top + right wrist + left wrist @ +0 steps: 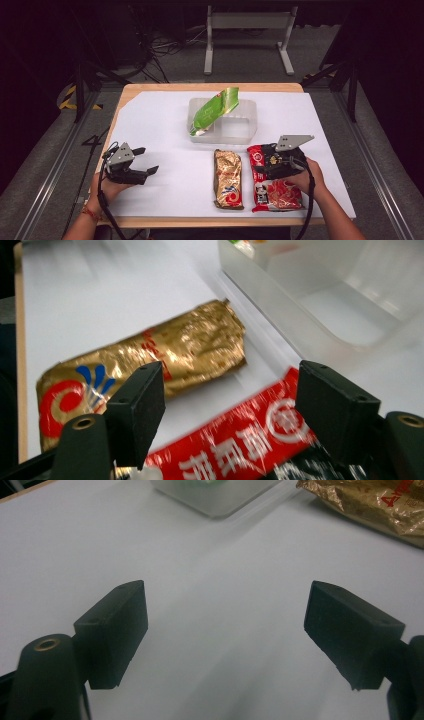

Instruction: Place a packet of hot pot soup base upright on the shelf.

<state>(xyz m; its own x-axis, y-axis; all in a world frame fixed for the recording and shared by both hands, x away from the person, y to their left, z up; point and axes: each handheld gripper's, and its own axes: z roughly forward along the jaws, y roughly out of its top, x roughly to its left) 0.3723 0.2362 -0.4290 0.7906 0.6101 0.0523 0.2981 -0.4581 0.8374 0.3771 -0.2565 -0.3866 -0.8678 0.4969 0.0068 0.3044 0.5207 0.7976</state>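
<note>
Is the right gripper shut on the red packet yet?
No, right gripper is open: its jaws stand apart over the red packet.

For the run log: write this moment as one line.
right gripper: open, over red packet | left gripper: open, idle above white sheet | gold packet: on sheet | green packet: in clear tub

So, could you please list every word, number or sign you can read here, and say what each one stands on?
"4": painted on the floor left of the table.
Red letters on the gold packet: partly cut off, too blurred to read.
White Chinese characters on the red packet: blurred, unreadable.
Red-and-blue round logo on the gold packet: no words legible.
Green packet in the clear tub: print too small.
</note>
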